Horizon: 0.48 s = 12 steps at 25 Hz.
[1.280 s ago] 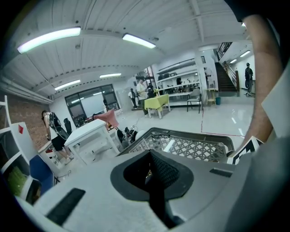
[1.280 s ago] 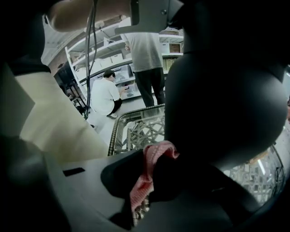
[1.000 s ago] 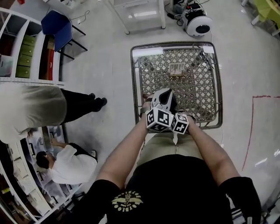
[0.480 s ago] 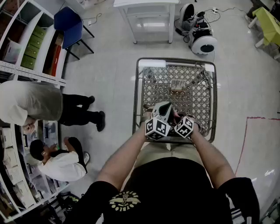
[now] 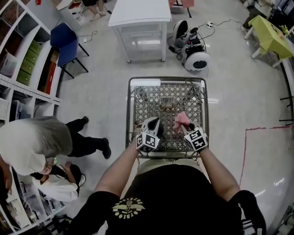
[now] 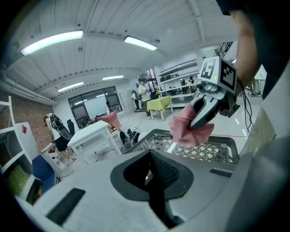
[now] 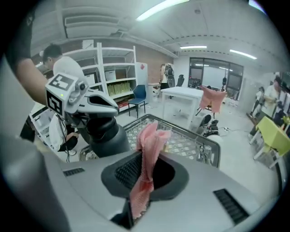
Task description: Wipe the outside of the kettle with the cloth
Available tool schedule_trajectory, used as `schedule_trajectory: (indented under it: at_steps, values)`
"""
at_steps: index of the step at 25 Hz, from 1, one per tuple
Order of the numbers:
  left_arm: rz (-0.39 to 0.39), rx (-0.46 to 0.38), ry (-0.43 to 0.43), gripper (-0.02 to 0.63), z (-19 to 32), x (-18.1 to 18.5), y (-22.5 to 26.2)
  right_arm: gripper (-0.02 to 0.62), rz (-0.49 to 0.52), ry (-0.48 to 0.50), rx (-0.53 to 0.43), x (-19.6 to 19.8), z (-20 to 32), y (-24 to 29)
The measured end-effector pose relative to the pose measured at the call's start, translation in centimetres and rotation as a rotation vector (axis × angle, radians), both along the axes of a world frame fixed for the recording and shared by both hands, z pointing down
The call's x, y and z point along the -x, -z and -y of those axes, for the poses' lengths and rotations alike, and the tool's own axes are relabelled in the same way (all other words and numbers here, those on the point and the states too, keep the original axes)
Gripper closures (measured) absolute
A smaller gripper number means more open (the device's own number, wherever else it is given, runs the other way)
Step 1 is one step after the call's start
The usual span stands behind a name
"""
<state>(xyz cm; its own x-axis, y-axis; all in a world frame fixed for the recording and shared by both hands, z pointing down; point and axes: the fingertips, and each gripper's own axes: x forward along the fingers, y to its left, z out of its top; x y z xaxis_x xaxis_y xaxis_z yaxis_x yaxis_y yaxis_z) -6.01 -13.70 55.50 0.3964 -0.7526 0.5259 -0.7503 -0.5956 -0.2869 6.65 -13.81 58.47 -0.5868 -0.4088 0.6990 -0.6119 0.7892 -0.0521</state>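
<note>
My left gripper (image 5: 148,134) holds a dark grey kettle (image 5: 152,125) over the near end of a wire cart. In the right gripper view the kettle (image 7: 108,136) hangs under the left gripper (image 7: 97,106). The left gripper view shows those jaws (image 6: 152,174) pressed together, with the kettle itself hidden below them. My right gripper (image 5: 185,128) is shut on a pink cloth (image 5: 180,120). The cloth (image 7: 148,149) stands up out of its jaws (image 7: 140,181). From the left, the cloth (image 6: 188,131) and right gripper (image 6: 197,120) are a short way from the kettle, not touching it.
The metal cart (image 5: 130,105) stands right in front of me. Beyond it are a white table (image 5: 142,13) and a white wheeled machine (image 5: 195,59). Two people (image 5: 36,142) are at the left by shelves (image 5: 23,50) and a blue chair (image 5: 64,39).
My right gripper has come off the kettle, moving right and up with the cloth in it. The left gripper and kettle stayed put. My head view now takes in more floor beyond the cart.
</note>
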Motion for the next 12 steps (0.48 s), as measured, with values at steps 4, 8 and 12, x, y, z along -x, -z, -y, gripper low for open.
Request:
schedule_trajectory:
  at_steps: [4, 8, 12]
  values:
    - [-0.026, 0.004, -0.007, 0.609, 0.2, -0.2, 0.0, 0.558, 0.011, -0.061, -0.024, -3.7, 0.3, 1.9]
    - [-0.033, 0.013, -0.007, 0.609, -0.2, 0.2, -0.1, 0.558, 0.009, -0.117, -0.034, -6.6, 0.1, 3.2]
    - [-0.035, -0.007, -0.002, 0.609, 0.3, 0.4, 0.2, 0.558, 0.009, -0.167, -0.058, -9.2, 1.3, 4.5]
